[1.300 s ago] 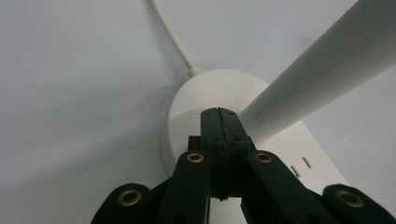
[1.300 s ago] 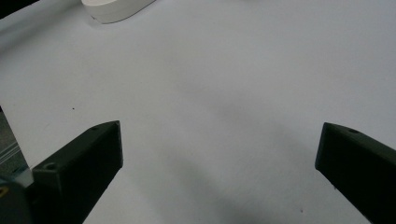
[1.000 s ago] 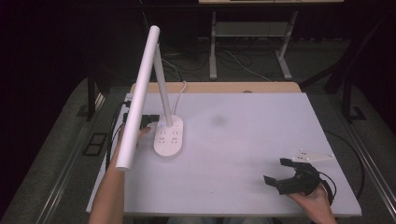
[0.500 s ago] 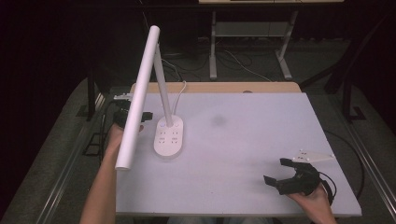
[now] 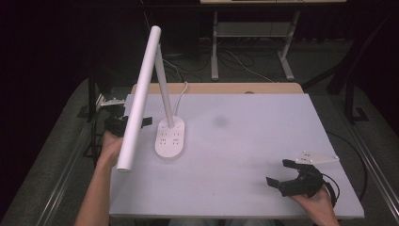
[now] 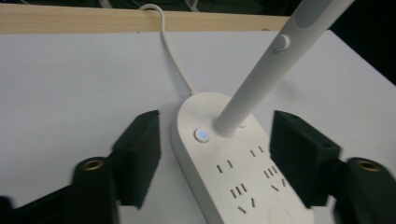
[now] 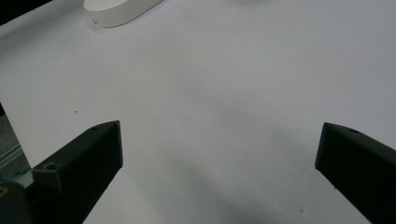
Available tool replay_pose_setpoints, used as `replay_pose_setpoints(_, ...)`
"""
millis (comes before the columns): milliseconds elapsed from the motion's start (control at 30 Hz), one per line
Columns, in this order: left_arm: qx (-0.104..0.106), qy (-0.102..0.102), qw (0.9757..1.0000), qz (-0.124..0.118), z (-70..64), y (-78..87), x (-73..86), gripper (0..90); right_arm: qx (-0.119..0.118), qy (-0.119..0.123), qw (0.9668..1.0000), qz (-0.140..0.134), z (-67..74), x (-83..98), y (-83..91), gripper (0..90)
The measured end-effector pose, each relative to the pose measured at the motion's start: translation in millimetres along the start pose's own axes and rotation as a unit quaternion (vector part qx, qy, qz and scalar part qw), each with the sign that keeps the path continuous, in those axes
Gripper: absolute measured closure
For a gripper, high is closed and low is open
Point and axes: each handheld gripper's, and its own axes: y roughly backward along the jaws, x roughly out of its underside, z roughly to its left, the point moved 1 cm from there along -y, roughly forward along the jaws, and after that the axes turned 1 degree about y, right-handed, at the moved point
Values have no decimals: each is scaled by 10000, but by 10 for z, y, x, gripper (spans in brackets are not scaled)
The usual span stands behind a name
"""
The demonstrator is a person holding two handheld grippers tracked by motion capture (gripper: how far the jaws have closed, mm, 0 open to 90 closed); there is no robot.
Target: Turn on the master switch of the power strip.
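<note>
A white desk lamp stands on the white table (image 5: 254,141). Its oval base (image 5: 170,141) carries sockets, and a small button (image 6: 201,134) on it glows blue. A slim stem (image 5: 164,94) rises from the base, and the long tube head (image 5: 139,101) slants down toward the front left. My left gripper (image 5: 143,123) is just left of the base, partly hidden behind the tube. Its jaws have just been opening. In the left gripper view the left gripper (image 6: 217,140) is open, with the base's end (image 6: 233,168) between the jaws and untouched. My right gripper (image 5: 281,173) rests open and empty at the front right.
The lamp's white cable (image 5: 181,94) runs from the base over the wooden strip (image 5: 216,88) at the table's back edge. The tube head overhangs the table's left side. Dark floor, cables and a metal stand (image 5: 254,47) lie beyond the table.
My left gripper has drawn back leftward from the lamp base and its jaws have opened. The right gripper has stayed where it was.
</note>
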Motion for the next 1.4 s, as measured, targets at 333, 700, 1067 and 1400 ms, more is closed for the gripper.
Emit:
replay_pose_setpoints(333, 104, 216, 9996, -122, -29, 162, 154, 0, 10, 4, 10000, -36, 0, 0, 22, 2)
replay_pose_setpoints(700, 303, -11, 9991, -285, -233, 291, 406, 0, 8, 15, 10000, -51, 6, 0, 29, 2)
replay_pose_setpoints(1067, 453, -20, 9983, -357, -396, 322, 654, 0, 0, 5, 10000, -56, 5, 0, 38, 2)
replay_pose_setpoints(1400, 694, -316, 9966, -318, -662, 299, 858, 0, -40, 24, 10000, -51, 9, 2, 36, 2)
